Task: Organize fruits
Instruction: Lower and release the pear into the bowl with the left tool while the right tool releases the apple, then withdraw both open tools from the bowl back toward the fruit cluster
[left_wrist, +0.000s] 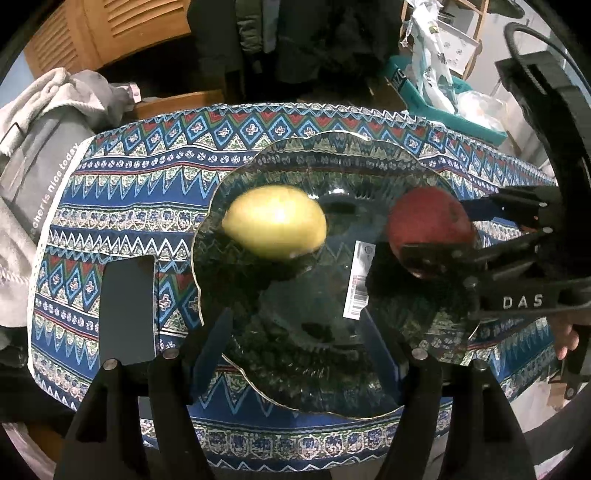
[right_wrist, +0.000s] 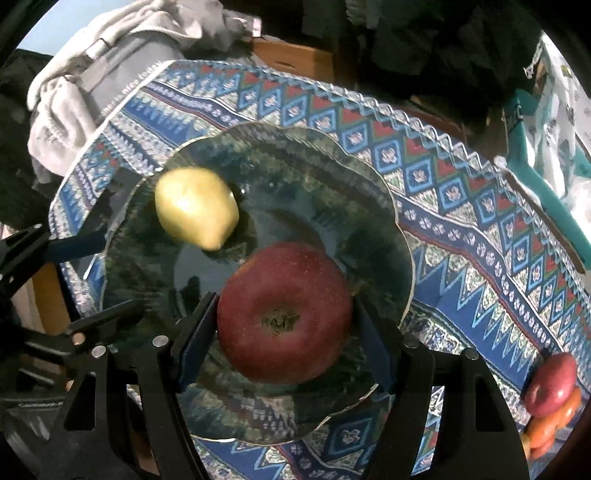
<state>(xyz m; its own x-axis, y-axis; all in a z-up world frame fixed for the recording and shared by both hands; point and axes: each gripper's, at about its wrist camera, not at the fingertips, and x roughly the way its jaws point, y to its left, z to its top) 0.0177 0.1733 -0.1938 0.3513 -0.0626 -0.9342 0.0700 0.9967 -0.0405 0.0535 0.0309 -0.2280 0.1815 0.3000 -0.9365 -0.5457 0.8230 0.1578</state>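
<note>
— Why's the right gripper (right_wrist: 284, 328) over the plate (right_wrist: 388, 206)?
— It's clamped on the apple (right_wrist: 284, 317), to set it beside the lemon (right_wrist: 195, 208). Left gripper (left_wrist: 295, 339) hangs empty, jaws apart.

Left wrist view: camera sits above the near edge of the scalloped clear glass plate (left_wrist: 236, 177), looking forward and down across the blue patterned tablecloth (left_wrist: 122, 206). Its own left gripper (left_wrist: 295, 343) fills the bottom of the frame; the right gripper (left_wrist: 436, 236) enters from the right edge.

Right wrist view: closer and steeper, nearly over the plate (right_wrist: 388, 206), with the right gripper (right_wrist: 284, 332) at bottom centre.

Shared ground: the plate, the yellow-green oval fruit (left_wrist: 275, 221) (right_wrist: 195, 208), the dark red round apple (left_wrist: 428, 218) (right_wrist: 284, 314), the cloth (right_wrist: 461, 229), and grey folded fabric (left_wrist: 40, 110) (right_wrist: 74, 96) at upper left.
</note>
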